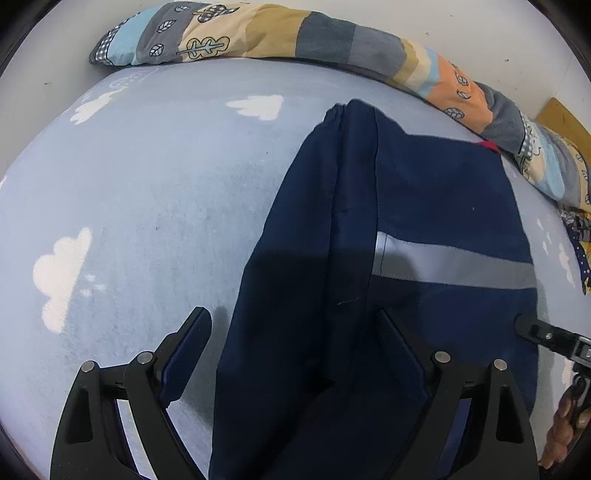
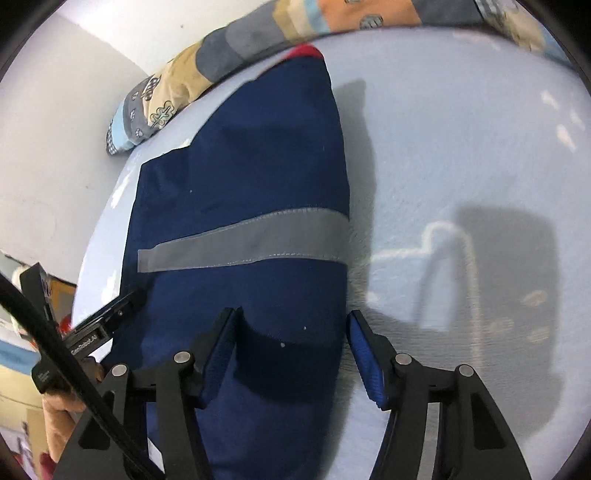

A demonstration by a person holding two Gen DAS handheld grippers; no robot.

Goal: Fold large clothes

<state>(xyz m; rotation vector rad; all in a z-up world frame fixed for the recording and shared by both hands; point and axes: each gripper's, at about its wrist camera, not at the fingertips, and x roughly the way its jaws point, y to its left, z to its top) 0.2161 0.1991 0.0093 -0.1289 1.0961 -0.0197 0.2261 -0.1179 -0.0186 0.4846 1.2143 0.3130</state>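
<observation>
A navy garment (image 1: 424,192) with a grey reflective stripe (image 1: 454,264) lies folded lengthwise on the pale blue sheet (image 1: 155,192); a sleeve lies along its left side. My left gripper (image 1: 293,328) hovers open over the near left part, one finger above the sheet and the other above the cloth. In the right wrist view the same garment (image 2: 243,173) and stripe (image 2: 243,242) fill the middle. My right gripper (image 2: 293,325) stands open astride the garment's right edge, with cloth between its fingers but not pinched. Each gripper's tip shows in the other's view: the right gripper (image 1: 535,330) and the left gripper (image 2: 110,314).
A rolled patchwork quilt (image 1: 295,33) lies along the far edge of the bed against the white wall (image 2: 55,129). The sheet with white cloud prints (image 2: 461,184) spreads to the right of the garment. A person's hand (image 1: 565,424) holds the right gripper. Clutter lies beyond the bed's left edge (image 2: 22,332).
</observation>
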